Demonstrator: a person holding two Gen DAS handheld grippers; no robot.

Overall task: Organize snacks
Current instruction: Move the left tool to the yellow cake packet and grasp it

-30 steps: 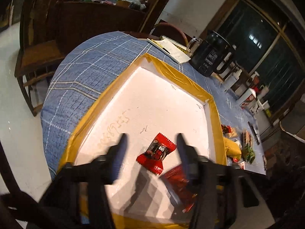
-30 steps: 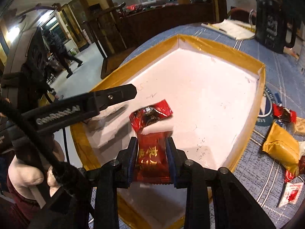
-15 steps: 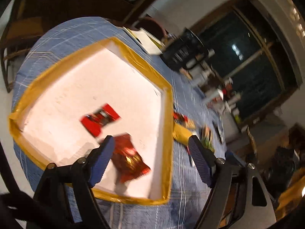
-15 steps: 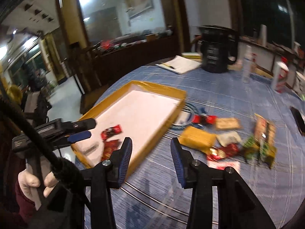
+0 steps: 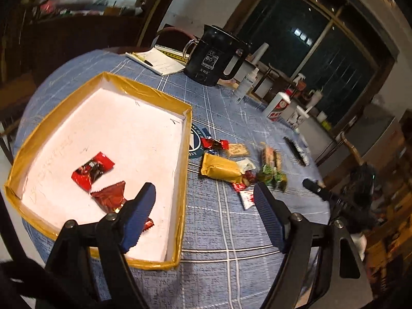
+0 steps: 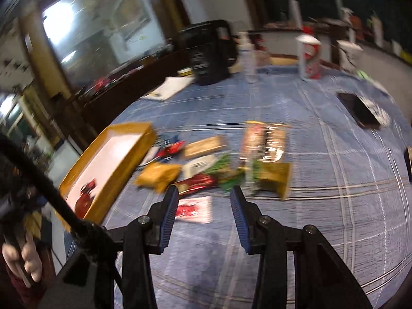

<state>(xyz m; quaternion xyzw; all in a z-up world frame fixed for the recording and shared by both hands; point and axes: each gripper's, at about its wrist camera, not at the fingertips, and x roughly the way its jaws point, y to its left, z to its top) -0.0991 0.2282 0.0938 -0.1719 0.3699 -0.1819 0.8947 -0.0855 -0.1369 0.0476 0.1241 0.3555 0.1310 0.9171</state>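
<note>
snacks [image 6: 206, 164] lie just beyond the empty, parted right claw [image 6: 203, 200], its jaws just widened.

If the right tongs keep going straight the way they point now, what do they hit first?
Probably the white-and-red sachet lying on the tablecloth just ahead of the open right tongs, with the snack pile beyond; blur leaves depth uncertain.

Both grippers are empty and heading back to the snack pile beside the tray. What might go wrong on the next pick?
1. The snacks overlap: the red packet is tucked under the yellow packet and touches the green packets, so a grab may take or drag several.
2. The white sachet lies flat on the tablecloth; the right gripper may pinch cloth instead.
3. The right wrist view is blurred, so aim is uncertain.
</note>
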